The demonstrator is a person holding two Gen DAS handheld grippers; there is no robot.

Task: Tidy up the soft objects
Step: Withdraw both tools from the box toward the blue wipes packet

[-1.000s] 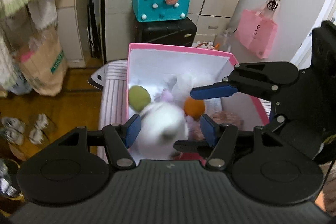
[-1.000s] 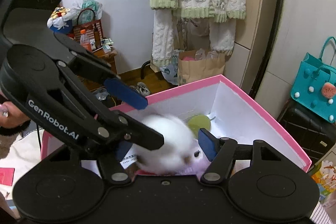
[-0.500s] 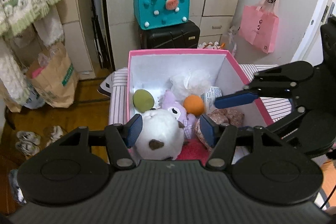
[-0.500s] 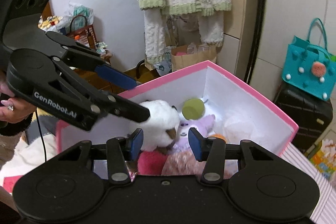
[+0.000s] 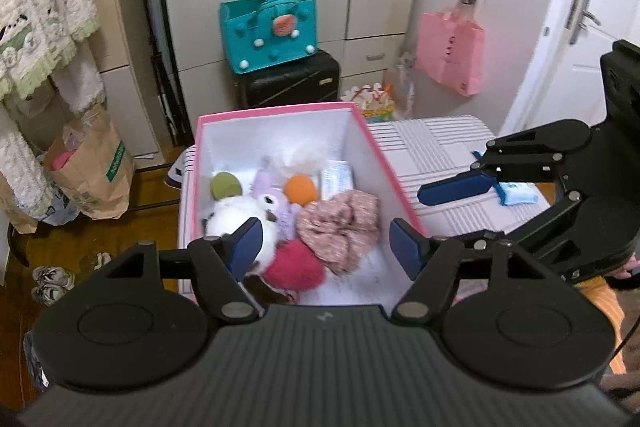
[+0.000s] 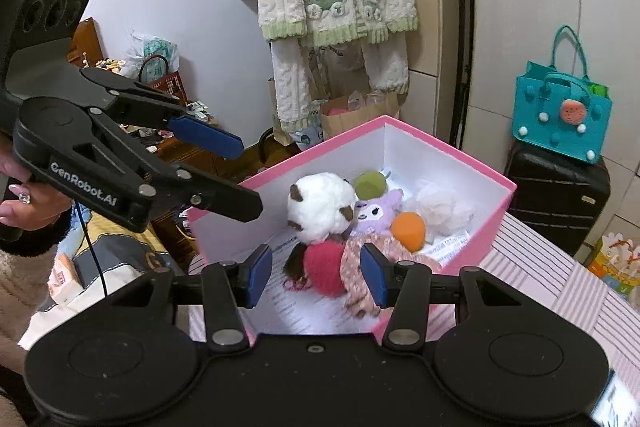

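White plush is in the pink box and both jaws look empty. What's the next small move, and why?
Probably swing the right gripper toward the small light-blue packet on the striped surface and take it. The white plush lies in the pink box among the other soft things, nothing sits between either set of jaws, and that packet is the only loose item visible outside the box.

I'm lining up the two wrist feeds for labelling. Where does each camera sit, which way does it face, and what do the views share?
Left wrist: rides the left gripper, looking down into the pink box; the right gripper enters from the right, jaws open.
Right wrist: rides the right gripper, facing the same box; the left gripper and a hand show at left.
Shared: the box, white plush, teal bag.
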